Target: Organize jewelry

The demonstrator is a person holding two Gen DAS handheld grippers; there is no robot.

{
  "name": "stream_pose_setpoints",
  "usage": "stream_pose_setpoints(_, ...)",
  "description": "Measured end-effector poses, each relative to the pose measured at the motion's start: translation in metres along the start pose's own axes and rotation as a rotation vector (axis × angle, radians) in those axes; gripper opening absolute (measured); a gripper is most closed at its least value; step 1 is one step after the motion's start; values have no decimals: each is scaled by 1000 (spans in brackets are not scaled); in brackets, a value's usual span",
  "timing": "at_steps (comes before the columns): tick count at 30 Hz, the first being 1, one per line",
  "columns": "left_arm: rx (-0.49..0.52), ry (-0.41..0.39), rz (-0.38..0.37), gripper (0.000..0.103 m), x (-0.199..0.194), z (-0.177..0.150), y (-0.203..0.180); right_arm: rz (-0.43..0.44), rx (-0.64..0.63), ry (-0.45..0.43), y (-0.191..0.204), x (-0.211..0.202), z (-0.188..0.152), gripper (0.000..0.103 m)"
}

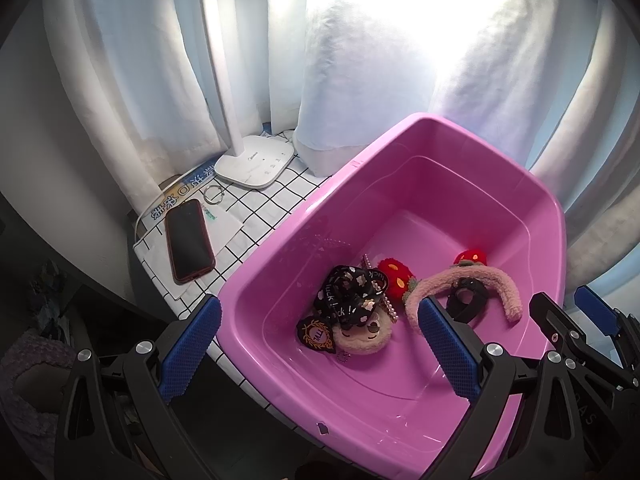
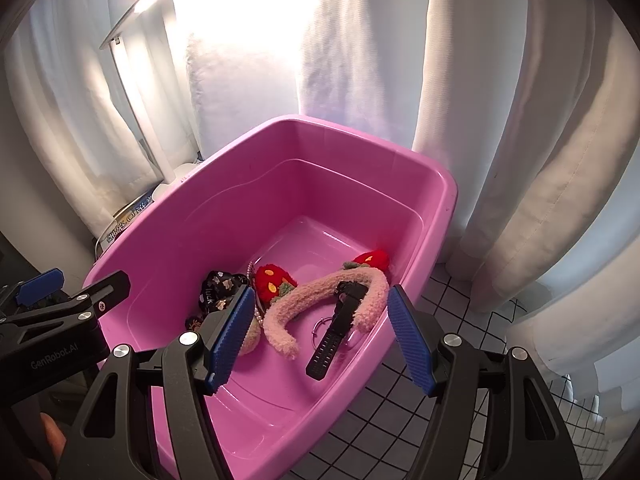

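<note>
From the left wrist, the left gripper [image 1: 318,354] gapes empty over the pink tub [image 1: 280,248], its pad hiding part of the fuzzy headband [image 1: 472,280] inside; from the right wrist, the right gripper [image 2: 320,334] gapes empty too, its pad covering tangled trinkets beside the black watch [image 2: 340,324].

Glossy smooth plastic pink tub [image 2: 436,204] gleaming around the fingers, fluffy plush headband [image 2: 304,300] lying between the right fingers, matt black watch strap [image 2: 332,340] resting beside it, knurled blue finger pads [image 2: 408,336] showing rough, sheer cloth curtains [image 1: 120,80] hanging beyond
</note>
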State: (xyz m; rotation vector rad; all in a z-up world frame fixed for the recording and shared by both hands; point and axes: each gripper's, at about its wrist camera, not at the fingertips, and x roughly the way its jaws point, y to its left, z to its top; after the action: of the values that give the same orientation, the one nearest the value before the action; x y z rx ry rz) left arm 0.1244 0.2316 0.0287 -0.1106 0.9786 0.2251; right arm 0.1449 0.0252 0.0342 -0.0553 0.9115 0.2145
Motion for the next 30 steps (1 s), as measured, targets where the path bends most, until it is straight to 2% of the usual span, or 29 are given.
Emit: stream_pose_setpoints(30,-7,2,-4,97,0,3,-1,-3,1,-2,1,0,1,66)
